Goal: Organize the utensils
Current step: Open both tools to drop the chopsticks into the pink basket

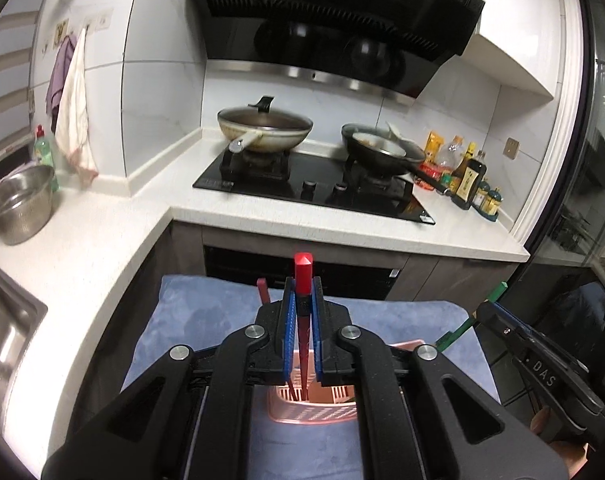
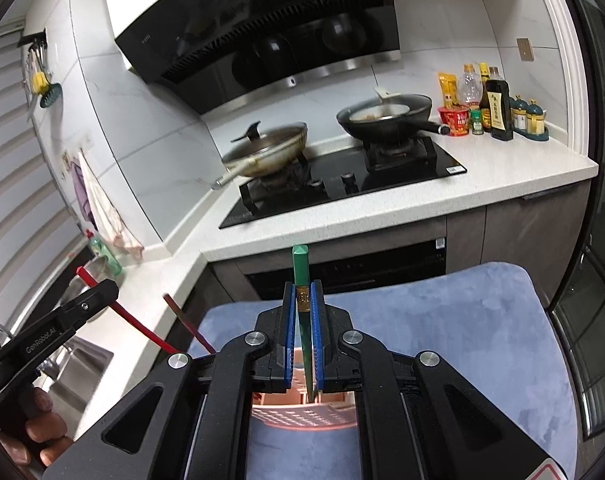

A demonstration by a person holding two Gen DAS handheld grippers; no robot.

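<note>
My left gripper (image 1: 303, 286) is shut on a bright red chopstick (image 1: 302, 270) that stands upright, its tip reaching down into a pink slotted basket (image 1: 314, 410). A darker red chopstick (image 1: 263, 290) leans in the same basket, just left of my fingers. My right gripper (image 2: 302, 286) is shut on a green chopstick (image 2: 300, 264), also upright with its tip in the pink basket (image 2: 302, 414). In the right wrist view the left gripper (image 2: 102, 294) shows at the left with the red chopstick (image 2: 138, 324), beside the darker chopstick (image 2: 186, 322). The basket's inside is mostly hidden.
The basket sits on a blue cushion (image 1: 206, 320) in front of a white counter (image 1: 342, 228). On the counter are a black hob (image 1: 314, 190) with two pans, sauce bottles (image 1: 468, 176) at the right, a steel bowl (image 1: 20, 204) and a sink (image 1: 6, 320) at the left.
</note>
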